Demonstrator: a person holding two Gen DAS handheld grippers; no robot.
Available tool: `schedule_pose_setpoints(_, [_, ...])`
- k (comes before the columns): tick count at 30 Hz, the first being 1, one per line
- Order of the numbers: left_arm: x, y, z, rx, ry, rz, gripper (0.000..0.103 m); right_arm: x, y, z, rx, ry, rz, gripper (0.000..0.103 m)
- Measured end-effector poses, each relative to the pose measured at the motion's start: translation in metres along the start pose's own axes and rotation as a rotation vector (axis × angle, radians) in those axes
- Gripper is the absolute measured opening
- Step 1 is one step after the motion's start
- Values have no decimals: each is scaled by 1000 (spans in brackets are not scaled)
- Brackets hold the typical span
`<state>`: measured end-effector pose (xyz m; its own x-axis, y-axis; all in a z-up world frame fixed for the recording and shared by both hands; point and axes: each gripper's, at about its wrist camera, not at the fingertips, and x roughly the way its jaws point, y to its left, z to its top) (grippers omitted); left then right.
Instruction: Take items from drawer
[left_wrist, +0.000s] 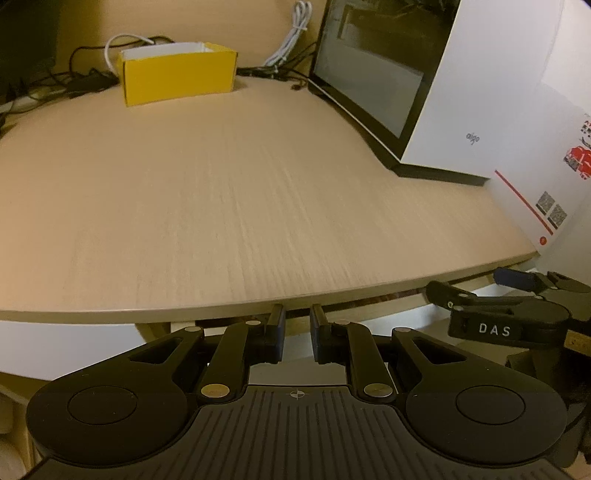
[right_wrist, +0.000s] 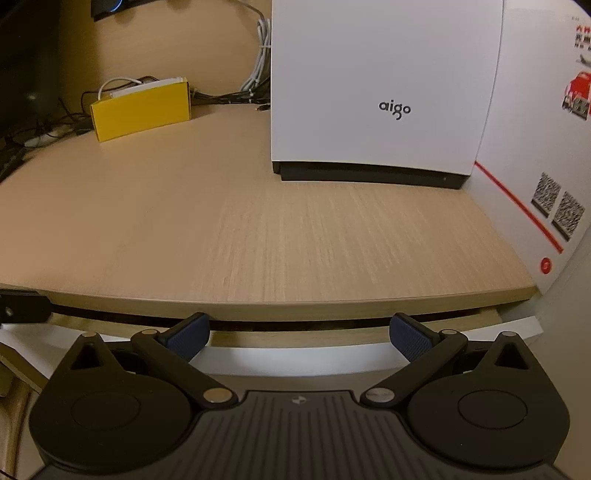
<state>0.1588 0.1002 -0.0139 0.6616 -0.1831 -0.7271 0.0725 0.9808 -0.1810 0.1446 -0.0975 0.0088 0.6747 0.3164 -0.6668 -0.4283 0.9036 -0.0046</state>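
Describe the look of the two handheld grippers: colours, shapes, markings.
Both are matte black. The left gripper and right gripper each have a ribbed central body with a small crosshair mark, two round discs at the sides, and linkage arms with silver pivot pins. Their fingers carry dark blue textured pads. The right one's side reads "DAS" in white.

Left gripper (left_wrist: 297, 334) low at desk (left_wrist: 221, 203) edge, jaws nearly closed with a narrow gap, right gripper (left_wrist: 480, 295) beside it at right, yellow box (left_wrist: 179, 75), cables (left_wrist: 291, 40) and white case (left_wrist: 491, 92) behind.
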Motion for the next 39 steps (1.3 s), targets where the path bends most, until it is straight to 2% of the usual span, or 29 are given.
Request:
schedule_pose_setpoints(11, [19,-9,1,11,61,-3,16,9,3,2,-9,51,39,103])
schedule_pose_setpoints(18, [27,-14,1,25,72,-24,16,3,4,-7,-7,31,37,103])
schedule_pose_setpoints(27, [20,-21,-13,65,54,-46,17,-5,4,-15,-6,19,40,103])
schedule_pose_setpoints(33, [14,-21,-19,38,69,-53,20,-14,4,-24,-2,7,42,103])
schedule_pose_setpoints(39, [4,-26,-31,54,71,-40,20,-25,3,-33,2,15,41,103])
